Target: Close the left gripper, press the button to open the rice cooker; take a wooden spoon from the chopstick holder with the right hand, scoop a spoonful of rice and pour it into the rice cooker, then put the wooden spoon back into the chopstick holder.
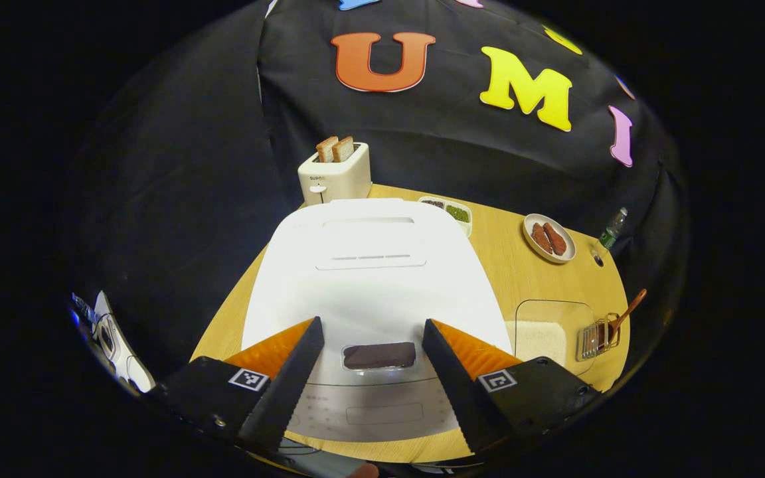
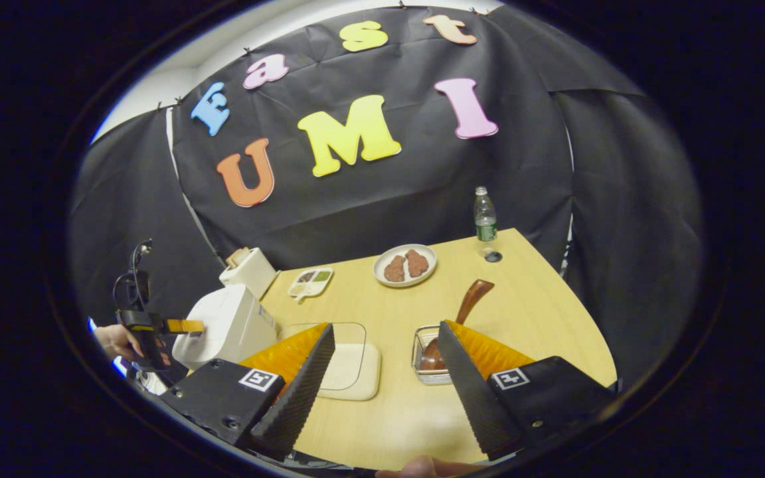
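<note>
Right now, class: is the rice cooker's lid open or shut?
Shut: the lid lies flat over the cooker, its button unpressed.

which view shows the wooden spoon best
The right gripper view: the wooden spoon stands close ahead in the chopstick holder, handle leaning up and away, just beyond the open right gripper. In the left gripper view the spoon is small and far off at the table's edge, right of the rice cooker.

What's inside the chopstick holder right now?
The wire chopstick holder holds one wooden spoon, bowl down in the basket, handle leaning up and out. The right claw, open, hides the basket's near corner, so anything else there cannot be seen.
</note>
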Motion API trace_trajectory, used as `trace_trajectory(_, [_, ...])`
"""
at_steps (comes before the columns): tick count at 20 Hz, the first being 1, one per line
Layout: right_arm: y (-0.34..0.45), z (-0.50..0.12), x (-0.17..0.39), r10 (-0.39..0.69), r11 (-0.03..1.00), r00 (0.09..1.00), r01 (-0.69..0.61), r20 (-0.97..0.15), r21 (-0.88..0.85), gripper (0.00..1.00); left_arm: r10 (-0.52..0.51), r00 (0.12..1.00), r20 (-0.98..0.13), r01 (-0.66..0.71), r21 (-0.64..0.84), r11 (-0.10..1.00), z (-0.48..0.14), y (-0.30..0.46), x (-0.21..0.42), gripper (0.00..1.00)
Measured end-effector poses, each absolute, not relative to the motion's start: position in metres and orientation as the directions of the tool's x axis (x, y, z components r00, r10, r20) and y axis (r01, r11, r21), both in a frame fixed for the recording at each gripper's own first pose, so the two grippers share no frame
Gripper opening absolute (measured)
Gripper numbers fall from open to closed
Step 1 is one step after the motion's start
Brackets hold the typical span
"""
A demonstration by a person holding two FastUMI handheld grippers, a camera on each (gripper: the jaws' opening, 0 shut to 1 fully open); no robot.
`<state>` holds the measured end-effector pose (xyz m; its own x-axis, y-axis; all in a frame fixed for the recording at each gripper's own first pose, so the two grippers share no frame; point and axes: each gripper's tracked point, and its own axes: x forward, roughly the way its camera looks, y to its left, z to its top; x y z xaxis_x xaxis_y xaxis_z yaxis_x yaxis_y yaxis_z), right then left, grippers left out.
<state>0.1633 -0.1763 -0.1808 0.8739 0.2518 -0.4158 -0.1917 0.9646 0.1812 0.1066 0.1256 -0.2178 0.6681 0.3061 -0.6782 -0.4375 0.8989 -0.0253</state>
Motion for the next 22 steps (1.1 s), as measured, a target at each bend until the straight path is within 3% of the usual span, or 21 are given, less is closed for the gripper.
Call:
trace_trajectory(8, [-0.164, -0.168, 0.196, 0.315, 0.949, 0.875, -0.287, -0.369, 0.129, 1.0, 0.344, 0.677, -0.651, -0.5, -0.064, 0.864, -0.209, 0.128, 0.113, 0.97])
trace_trajectory(12, [-0.146, -0.144, 0.188, 0.314, 0.95, 0.9, -0.295, -0.303, 0.107, 1.0, 0.349, 0.742, -0.572, -0.5, -0.126, 0.857, -0.169, 0.118, 0.108, 0.96])
trace_trajectory(16, [-0.126, -0.116, 0.158, 0.305, 0.952, 0.923, -0.297, -0.233, 0.069, 1.0, 0.35, 0.832, -0.431, -0.448, -0.148, 0.882, -0.102, 0.097, 0.088, 0.95])
trace_trajectory(22, [-0.095, -0.068, 0.088, 0.274, 0.962, 0.953, -0.272, -0.131, 0.031, 1.0, 0.362, 0.923, -0.133, -0.37, -0.042, 0.928, 0.002, 0.062, 0.013, 0.95])
